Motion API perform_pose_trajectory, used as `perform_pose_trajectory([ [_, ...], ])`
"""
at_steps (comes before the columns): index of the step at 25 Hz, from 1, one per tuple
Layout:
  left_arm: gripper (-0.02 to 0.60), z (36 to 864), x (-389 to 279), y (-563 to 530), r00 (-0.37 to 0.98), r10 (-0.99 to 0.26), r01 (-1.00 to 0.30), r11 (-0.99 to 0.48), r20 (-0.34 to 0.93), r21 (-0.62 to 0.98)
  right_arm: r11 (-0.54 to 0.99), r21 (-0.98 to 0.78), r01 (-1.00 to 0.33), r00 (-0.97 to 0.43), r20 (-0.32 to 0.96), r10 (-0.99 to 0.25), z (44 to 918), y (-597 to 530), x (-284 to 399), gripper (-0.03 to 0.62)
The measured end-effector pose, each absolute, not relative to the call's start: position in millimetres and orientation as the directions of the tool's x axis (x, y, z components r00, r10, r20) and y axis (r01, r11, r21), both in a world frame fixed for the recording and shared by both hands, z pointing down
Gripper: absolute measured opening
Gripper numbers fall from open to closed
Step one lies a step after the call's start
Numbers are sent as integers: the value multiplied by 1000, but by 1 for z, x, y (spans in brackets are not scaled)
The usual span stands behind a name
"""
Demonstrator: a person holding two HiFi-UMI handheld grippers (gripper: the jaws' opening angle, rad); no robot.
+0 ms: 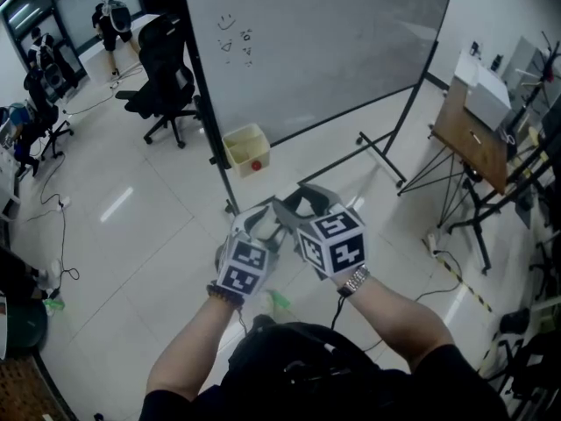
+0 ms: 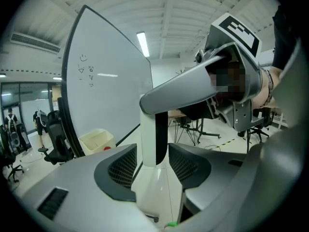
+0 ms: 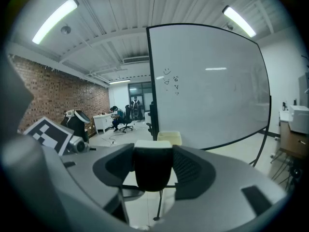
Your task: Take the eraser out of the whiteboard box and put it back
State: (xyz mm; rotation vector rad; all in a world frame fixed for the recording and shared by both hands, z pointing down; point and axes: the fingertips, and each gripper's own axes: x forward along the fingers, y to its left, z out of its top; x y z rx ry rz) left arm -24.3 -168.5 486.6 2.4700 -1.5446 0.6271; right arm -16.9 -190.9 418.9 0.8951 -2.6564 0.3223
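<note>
We hold the eraser (image 3: 152, 175) clamped in the right gripper (image 3: 153, 151), well short of the whiteboard box (image 1: 246, 148), the left gripper (image 2: 152, 151) spread loose around it, likely so the right alone returns it

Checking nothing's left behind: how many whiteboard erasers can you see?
1: the black-and-white block eraser, clamped in the right gripper. The cream plastic box below the large whiteboard may hide more.

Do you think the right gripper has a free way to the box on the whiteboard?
Probably yes. The box is open-topped, with only floor before it. The right gripper holds the eraser, but the open jaws of the left gripper flank it and should draw off first.
</note>
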Motion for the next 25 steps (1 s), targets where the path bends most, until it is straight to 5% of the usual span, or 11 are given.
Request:
perform_pose_trajectory([
  [25,154,481,-86,-242,387,-831,-894,-444,400,-58,764,-62,-643,-736,328,-592,408,-250,-70,314],
])
